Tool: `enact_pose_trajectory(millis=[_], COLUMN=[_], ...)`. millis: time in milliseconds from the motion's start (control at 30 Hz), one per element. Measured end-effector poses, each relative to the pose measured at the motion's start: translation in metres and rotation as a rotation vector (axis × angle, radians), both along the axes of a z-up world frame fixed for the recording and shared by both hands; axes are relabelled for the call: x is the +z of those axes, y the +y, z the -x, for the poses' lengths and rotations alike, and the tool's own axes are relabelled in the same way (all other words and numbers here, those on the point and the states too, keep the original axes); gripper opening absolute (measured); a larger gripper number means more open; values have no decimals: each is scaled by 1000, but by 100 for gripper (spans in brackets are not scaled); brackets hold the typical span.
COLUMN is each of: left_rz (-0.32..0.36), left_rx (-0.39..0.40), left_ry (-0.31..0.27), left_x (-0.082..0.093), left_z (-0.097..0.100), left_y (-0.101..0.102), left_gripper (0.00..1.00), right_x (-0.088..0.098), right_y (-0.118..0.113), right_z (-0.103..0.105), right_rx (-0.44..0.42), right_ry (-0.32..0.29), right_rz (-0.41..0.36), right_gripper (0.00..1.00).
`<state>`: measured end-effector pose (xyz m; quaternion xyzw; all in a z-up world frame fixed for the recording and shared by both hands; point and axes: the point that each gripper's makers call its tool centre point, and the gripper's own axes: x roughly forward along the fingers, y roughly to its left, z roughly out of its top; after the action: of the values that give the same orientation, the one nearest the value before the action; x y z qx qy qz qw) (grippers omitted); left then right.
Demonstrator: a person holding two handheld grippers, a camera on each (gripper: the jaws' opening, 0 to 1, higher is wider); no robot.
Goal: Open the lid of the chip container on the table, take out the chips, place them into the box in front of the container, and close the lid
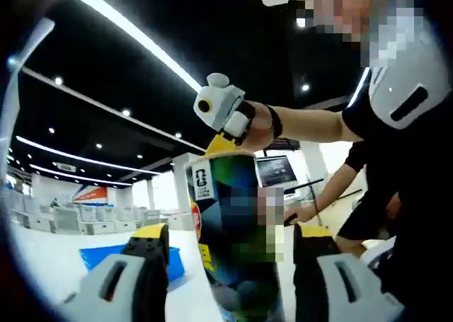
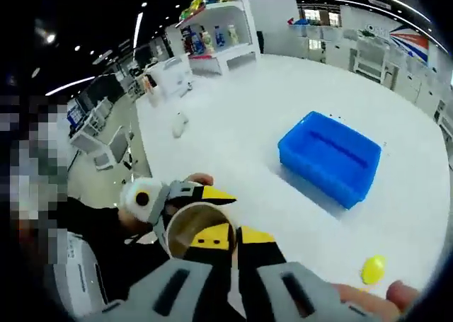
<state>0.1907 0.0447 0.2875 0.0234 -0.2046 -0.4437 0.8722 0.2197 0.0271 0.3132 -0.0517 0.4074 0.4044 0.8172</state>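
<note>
Lid off: chip can (image 1: 233,230) clamped between left tool (image 1: 230,255) jaws, mouth open just ahead of right tool (image 2: 223,238), jaws nearly closed, empty. Yellow lid (image 2: 373,269) on surface (image 2: 233,124) to its right. Blue box (image 2: 330,156) far ahead, apparently empty; chips and closing remain.

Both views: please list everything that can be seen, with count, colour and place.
can: one, dark with many colours, open on top, held between the left tongs' jaws
box: one, blue, on the table beyond the can
disc: one, yellow, on the table, perhaps the lid
table: one, white
shelf: one, white, holding goods, behind the table
left tongs: grey, yellow tips, around the can
right tongs: same colours, at the can's open top
person: one, black shirt, beside the can
</note>
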Motion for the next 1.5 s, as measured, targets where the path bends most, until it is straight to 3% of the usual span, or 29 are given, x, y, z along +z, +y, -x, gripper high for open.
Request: enact_pose_trajectory(millis=[33,100,233,300,367,433,567,667,867,1000,1133,1300,1500], left_rz=[-7,-40,-83,-56,-30,-46,-119,-103,-142,-253,-400,-532,-677], left_rx=[119,285,418,448,465,484,535,495,437,382,290,178,34], left_ry=[-37,-76,-72,-6,107,165,159,180,189,140,96,93,117], left_x=[2,-1,-14,-24,-42,-57,-67,-68,-68,-65,-66,-72,-82], left_z=[-2,-2,2,0,-7,-14,-24,-22,-22,-21,-20,-19,-15], left_y=[3,6,-1,1,4,7,11,5,4,6,10,13,11], left_gripper=[76,76,76,73,72,71,62,54,52,51,51,50,50], right_x=[0,2,3,4,4,3,5,7,9,5,-9,-28,-59], right_y=[0,2,5,5,4,3,1,0,-7,-20,-32,-40,-53], right_z=[0,-5,-5,-5,-4,-2,-4,-5,-3,-3,0,5,11], right_rx=[-22,-87,-153,-185,-216,-249,-271,-285,-285,-295,-329,-364,-458], right_ry=[-2,-33,-32,-37,-38,-17,-14,-8,1,6,55,125,266], right_rz=[-8,-37,-64,-88,-118,-146,-183,-207,-217,-229,-276,-358,-484], right_gripper=[0,0,0,0,0,0,0,0,0,0,0,0,0])
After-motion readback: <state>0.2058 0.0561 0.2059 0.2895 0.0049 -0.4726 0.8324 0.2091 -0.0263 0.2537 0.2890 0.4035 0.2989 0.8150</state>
